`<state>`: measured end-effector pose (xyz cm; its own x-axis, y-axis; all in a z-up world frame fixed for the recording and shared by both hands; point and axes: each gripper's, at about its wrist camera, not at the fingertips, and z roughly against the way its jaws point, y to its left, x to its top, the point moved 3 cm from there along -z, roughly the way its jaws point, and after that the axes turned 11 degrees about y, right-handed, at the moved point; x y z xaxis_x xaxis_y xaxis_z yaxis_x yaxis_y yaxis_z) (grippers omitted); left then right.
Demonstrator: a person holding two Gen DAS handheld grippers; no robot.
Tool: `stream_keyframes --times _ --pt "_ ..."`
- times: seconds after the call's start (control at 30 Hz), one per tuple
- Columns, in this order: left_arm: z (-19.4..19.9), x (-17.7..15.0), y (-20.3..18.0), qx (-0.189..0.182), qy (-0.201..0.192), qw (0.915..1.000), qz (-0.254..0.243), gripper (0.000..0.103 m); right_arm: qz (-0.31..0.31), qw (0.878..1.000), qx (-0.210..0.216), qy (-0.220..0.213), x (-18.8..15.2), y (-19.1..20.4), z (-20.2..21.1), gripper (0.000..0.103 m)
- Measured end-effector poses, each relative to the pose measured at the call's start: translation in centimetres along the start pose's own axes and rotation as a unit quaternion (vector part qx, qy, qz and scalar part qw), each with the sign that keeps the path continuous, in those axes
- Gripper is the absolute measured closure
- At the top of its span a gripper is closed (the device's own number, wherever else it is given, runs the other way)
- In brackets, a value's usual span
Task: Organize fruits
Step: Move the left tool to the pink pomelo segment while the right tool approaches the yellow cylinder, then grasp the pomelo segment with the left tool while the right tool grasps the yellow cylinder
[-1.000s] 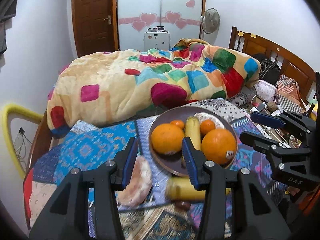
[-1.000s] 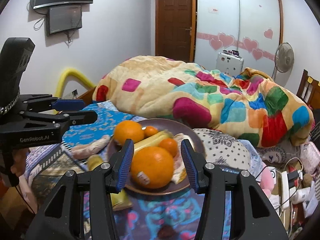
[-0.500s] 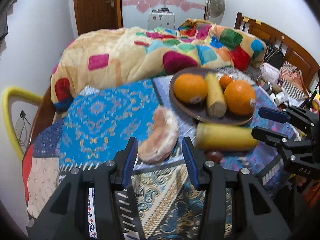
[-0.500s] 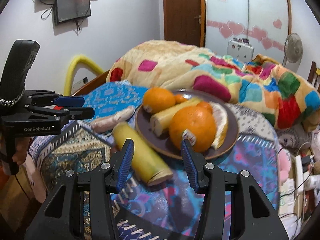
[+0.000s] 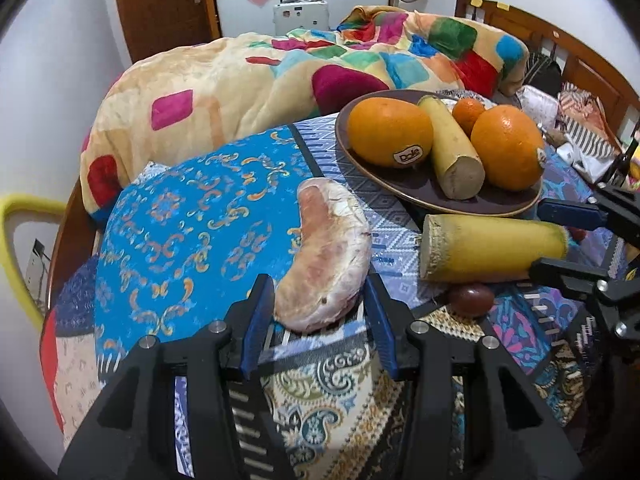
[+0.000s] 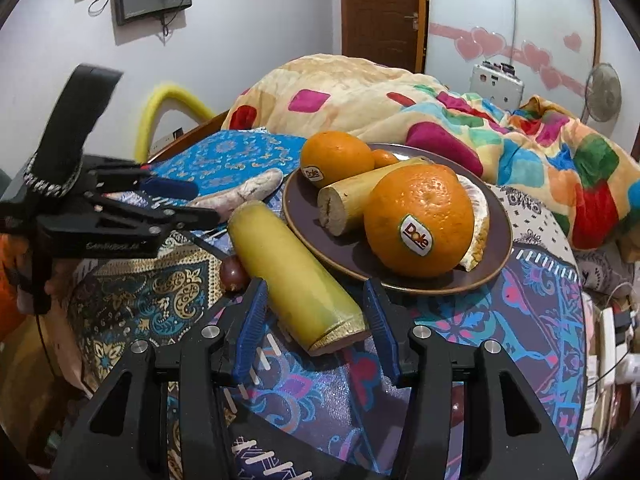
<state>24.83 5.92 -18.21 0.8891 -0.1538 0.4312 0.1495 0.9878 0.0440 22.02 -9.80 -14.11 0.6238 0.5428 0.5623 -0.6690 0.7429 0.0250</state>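
Note:
A brown plate (image 5: 408, 190) (image 6: 344, 254) holds two large oranges (image 5: 390, 132) (image 6: 418, 220), a small orange (image 5: 468, 110), a yellow cut stalk (image 5: 452, 148) and a pomelo segment (image 6: 478, 220). A pinkish pomelo wedge (image 5: 326, 252) lies on the patterned cloth; my left gripper (image 5: 320, 320) is open with its near end between the pads. A second yellow cut stalk (image 6: 292, 272) (image 5: 492, 248) lies beside the plate; my right gripper (image 6: 316, 320) is open around its near end. A small dark round fruit (image 5: 470, 300) (image 6: 232, 272) sits next to it.
The fruit lies on a round table under a patterned cloth (image 5: 192, 216). A bed with a colourful blanket (image 5: 280, 68) stands behind it. A yellow chair frame (image 5: 16, 240) is at the left. Clutter and cables (image 6: 616, 328) lie at the right.
Both grippers have moved down and forward to the table. The left one now brackets the pomelo wedge and the right one brackets the loose yellow stalk.

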Motion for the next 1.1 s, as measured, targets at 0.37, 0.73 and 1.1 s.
stream_keyframes --times 0.37,0.73,1.1 --pt "0.1 -0.6 -0.5 0.005 -0.007 0.9999 -0.005 0.057 0.034 0.999 -0.024 0.005 -0.5 0.7 0.1 0.060" --pt "3.1 -5.8 -0.9 0.005 -0.001 0.9998 0.019 0.057 0.024 0.999 -0.015 0.017 -2.4 1.2 1.6 0.067" --pt "4.4 -8.1 -1.6 0.002 0.010 0.9996 0.028 0.057 0.009 0.999 0.000 0.039 -5.0 1.4 3.3 0.070"
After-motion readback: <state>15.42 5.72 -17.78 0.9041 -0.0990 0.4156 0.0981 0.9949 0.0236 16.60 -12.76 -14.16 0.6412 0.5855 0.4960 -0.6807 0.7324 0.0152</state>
